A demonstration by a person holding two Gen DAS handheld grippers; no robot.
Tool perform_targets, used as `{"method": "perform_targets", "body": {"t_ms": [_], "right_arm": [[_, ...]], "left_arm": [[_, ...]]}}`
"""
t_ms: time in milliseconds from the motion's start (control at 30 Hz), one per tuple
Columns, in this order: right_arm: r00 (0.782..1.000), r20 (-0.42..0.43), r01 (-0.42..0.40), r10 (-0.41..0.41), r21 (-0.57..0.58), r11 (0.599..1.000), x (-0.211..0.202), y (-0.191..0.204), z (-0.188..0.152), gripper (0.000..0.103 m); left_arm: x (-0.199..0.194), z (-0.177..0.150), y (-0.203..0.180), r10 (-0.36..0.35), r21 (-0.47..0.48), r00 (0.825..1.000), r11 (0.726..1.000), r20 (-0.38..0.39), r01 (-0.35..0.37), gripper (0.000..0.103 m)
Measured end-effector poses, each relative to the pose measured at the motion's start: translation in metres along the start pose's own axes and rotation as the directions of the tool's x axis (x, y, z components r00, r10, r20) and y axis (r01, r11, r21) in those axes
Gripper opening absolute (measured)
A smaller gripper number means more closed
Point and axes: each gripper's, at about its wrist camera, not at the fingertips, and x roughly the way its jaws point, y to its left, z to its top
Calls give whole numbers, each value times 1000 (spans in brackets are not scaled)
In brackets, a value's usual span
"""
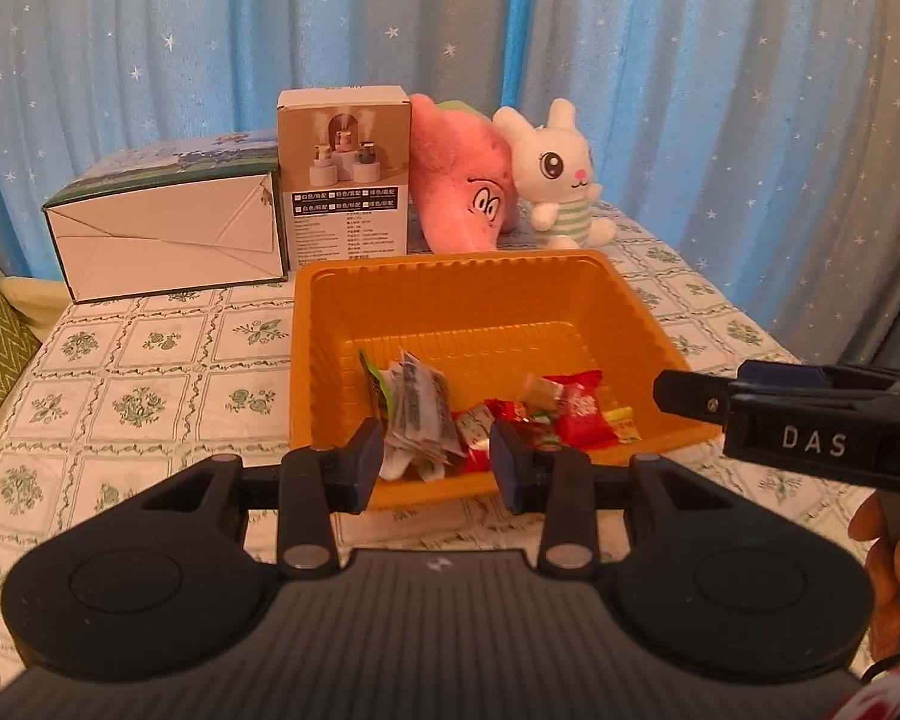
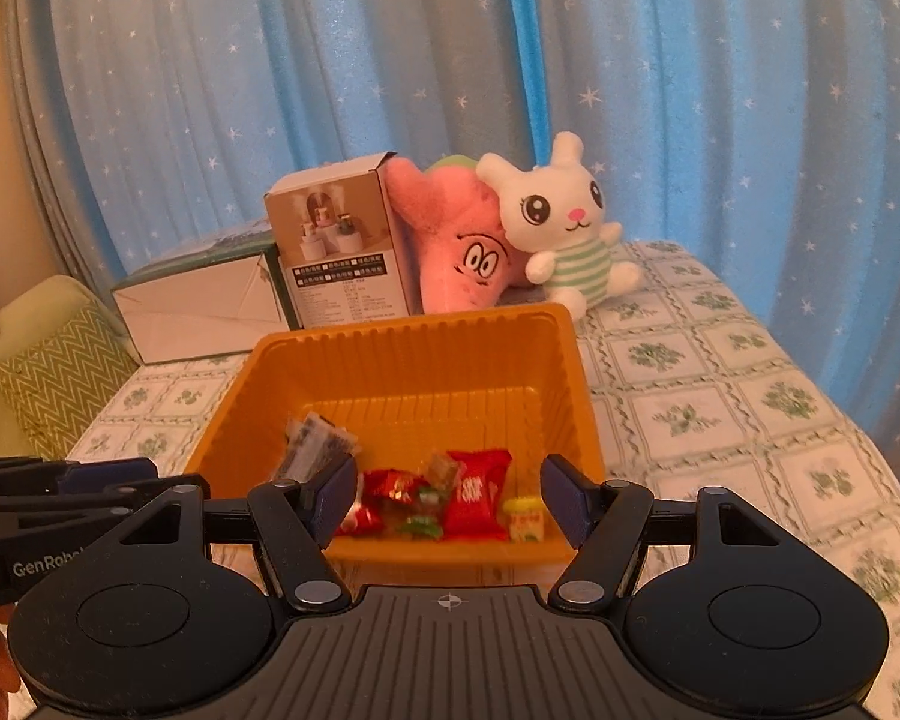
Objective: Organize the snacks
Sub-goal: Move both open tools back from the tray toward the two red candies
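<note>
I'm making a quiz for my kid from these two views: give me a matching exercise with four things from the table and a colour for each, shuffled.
Things:
1. tray
2. star plush
3. rabbit plush
4. large snack packet

Colours:
a. white
b. red
c. orange
d. pink

Pairs: 1-c, 2-d, 3-a, 4-b

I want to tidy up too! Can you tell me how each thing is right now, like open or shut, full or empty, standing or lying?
Left gripper: open, holding nothing.
Right gripper: open, holding nothing.
Orange plastic tray: upright, partly filled.
Wrapped snacks: lying in the tray's near end.
Brown humidifier box: standing, closed.
White and green carton: lying on its side.
White plush rabbit: sitting upright.
Pink plush star: leaning on the box.
</note>
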Motion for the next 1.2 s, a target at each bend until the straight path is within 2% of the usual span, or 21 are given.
{"method": "perform_targets", "body": {"t_ms": [400,633,933,1200], "right_arm": [[1000,-17,20,-20,-15,1000,-94,12,-45,68],[998,-58,19,-19,-17,1000,-140,24,-79,68],[998,-65,11,-13,-40,999,-179,46,-104,68],[997,-72,0,-3,-41,999,-192,55,-112,68]], "left_arm": [[-90,-56,-22,-8,-31,1000,999,-4,8,35],[-139,-91,-21,17,-42,1000,999,-24,-18,35],[-180,-123,-15,35,-80,999,996,-31,-38,35],[-204,-134,-8,59,-100,998,993,-24,-61,35]]}}
